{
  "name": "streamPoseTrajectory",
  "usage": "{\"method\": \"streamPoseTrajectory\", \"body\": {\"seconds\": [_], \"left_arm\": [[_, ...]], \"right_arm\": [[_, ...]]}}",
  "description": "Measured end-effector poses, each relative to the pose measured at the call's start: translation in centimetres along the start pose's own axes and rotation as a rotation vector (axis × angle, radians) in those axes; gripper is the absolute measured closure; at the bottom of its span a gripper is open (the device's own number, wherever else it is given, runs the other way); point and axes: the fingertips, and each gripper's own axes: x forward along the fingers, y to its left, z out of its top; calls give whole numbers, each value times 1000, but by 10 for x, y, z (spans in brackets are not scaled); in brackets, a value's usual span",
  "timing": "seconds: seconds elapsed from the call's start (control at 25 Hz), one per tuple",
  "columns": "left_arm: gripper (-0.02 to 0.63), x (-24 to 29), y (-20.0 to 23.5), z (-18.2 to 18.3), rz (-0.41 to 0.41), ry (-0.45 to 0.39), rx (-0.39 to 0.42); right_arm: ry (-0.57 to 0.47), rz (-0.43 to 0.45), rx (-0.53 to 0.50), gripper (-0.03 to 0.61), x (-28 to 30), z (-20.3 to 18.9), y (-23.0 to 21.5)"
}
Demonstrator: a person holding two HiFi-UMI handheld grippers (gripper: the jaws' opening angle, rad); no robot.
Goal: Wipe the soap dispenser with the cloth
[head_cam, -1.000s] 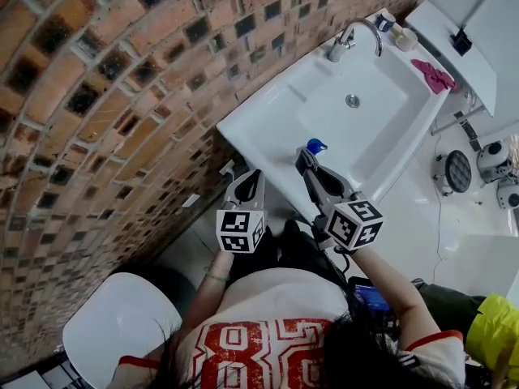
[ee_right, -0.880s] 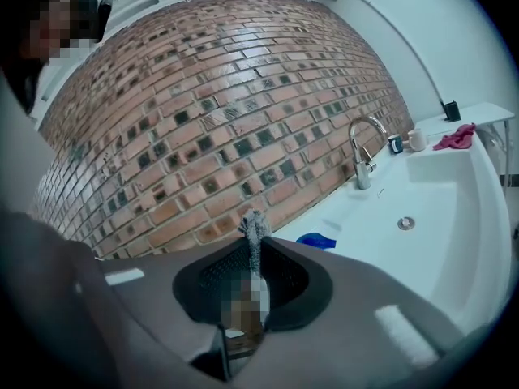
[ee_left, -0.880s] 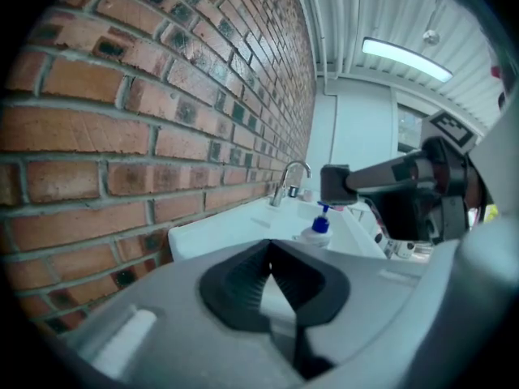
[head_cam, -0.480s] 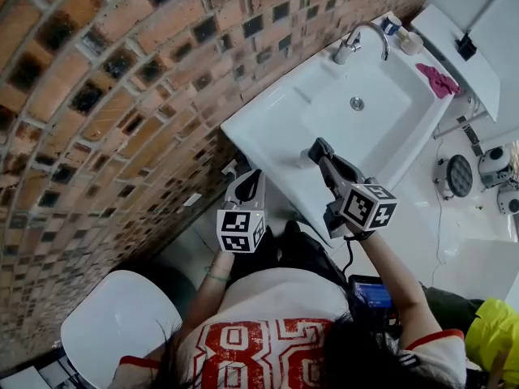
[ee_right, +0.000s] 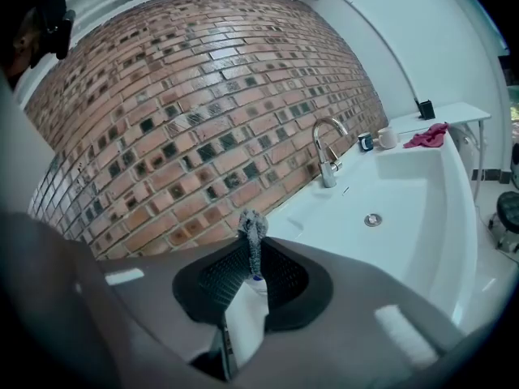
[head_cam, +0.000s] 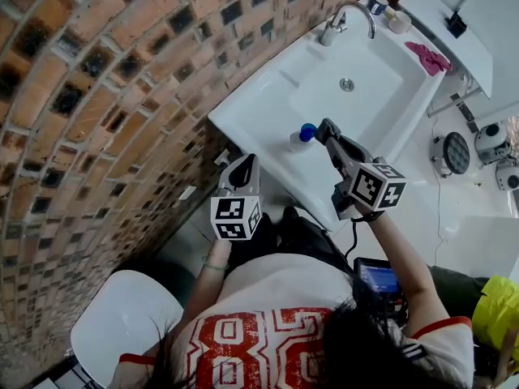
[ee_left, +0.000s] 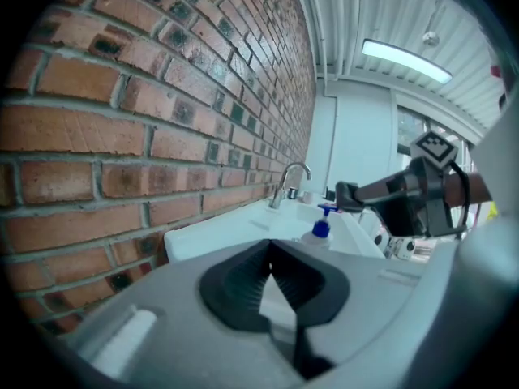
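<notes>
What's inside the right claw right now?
A grey cloth, pinched between the shut jaws of the right claw and sticking out past their tips. How much of the cloth lies deeper in the claw cannot be seen, because the jaws cover it.

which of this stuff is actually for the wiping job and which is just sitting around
For the job:
- soap dispenser, on the near rim of the sink
- grey cloth, pinched in the right gripper next to the dispenser

Just lying about:
- pink cloth on the shelf
- mug beside the faucet
- left gripper, shut on nothing, held below the sink
</notes>
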Motion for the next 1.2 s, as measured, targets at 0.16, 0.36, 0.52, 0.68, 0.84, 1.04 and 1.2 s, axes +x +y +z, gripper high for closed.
{"method": "streamPoseTrajectory", "body": {"seconds": [0.16, 0.36, 0.52, 0.68, 0.84, 1.04, 1.2], "left_arm": [[611, 1, -3, 2, -11, -3, 11], [611, -1, -7, 4, -18, -4, 20], [611, -2, -9, 4, -19, -5, 23], [611, 0, -13, 6, -28, -9, 28], [611, 3, -23, 7, -50, -10, 40], [611, 4, -30, 7, -65, -11, 56], [611, 1, -30, 7, -53, -12, 59]], "right_arm": [[-4, -5, -14, 532, -7, 7, -5], [-15, -41, -53, 532, -32, 20, -31], [-29, -88, -55, 532, -62, 18, -65], [-63, -101, -7, 532, -77, 7, -83], [-80, -97, 11, 532, -74, 0, -80], [-68, -66, -23, 534, -66, -2, -70], [-67, -44, -40, 534, -64, -2, -65]]}}
